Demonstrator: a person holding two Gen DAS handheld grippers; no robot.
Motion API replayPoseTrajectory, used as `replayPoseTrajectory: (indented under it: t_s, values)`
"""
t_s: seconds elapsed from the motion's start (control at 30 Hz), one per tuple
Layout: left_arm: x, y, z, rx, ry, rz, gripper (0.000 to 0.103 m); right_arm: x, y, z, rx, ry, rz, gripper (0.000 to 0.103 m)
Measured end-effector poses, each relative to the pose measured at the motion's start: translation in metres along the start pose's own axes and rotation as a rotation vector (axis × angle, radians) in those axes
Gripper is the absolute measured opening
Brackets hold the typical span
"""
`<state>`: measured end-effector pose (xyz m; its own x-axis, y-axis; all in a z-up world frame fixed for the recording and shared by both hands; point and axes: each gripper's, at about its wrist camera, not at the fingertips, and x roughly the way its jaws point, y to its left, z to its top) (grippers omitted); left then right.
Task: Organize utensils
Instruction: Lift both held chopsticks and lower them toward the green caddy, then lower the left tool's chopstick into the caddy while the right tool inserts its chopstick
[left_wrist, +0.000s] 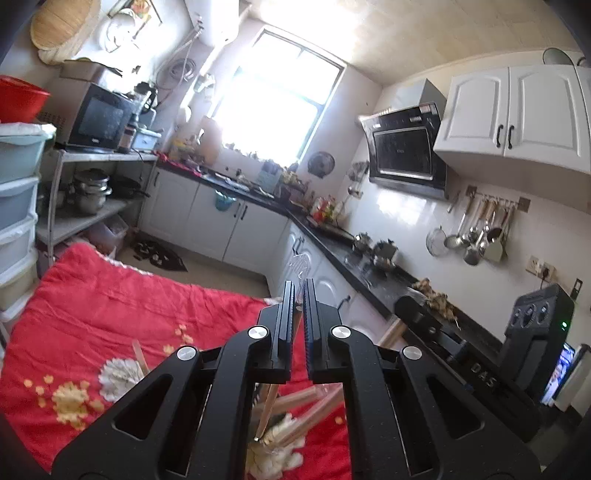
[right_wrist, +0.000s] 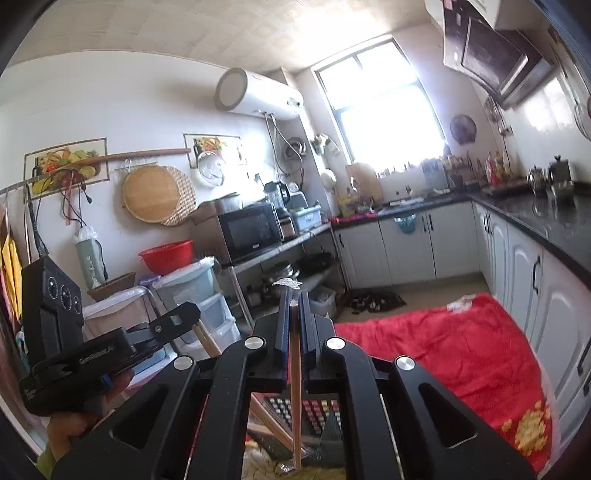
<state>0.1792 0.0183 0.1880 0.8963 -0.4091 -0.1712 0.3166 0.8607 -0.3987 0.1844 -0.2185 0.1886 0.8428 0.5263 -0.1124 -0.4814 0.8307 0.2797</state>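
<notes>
Kitchen, red blanket (left_wrist: 110, 314) below my tongs: both pairs clamped thin, right tongs (right_wrist: 294, 302) pinching a chopstick (right_wrist: 294, 387), left tongs (left_wrist: 299, 291) gripping a clear-wrapped utensil (left_wrist: 298, 264); either may slip if I tilt.

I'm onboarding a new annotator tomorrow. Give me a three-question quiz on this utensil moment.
1. True or false: the right gripper is shut on a chopstick.
2. What colour is the cloth below the grippers: A blue, B red, C green?
3. Fill in: utensils hang from a rail on the wall under the white ____.

Key: 1 true; 2 B; 3 cabinet.
</notes>
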Motion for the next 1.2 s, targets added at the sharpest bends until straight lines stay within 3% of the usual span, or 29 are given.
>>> replayPoseTrajectory:
  t_s: [0.27,0.47,1.2]
  values:
    - [-0.004,0.002,0.02,0.027,-0.095,0.061,0.002,0.003,0.003,0.017,-0.055,-0.079,-0.034,0.005]
    - [0.002,0.005,0.015,0.042,-0.109,0.098,0.002,0.012,0.003,0.02,-0.083,-0.119,-0.067,0.005]
    - [0.033,0.025,-0.036,0.002,-0.022,0.097,0.002,0.039,-0.02,-0.03,-0.072,-0.157,-0.11,0.005]
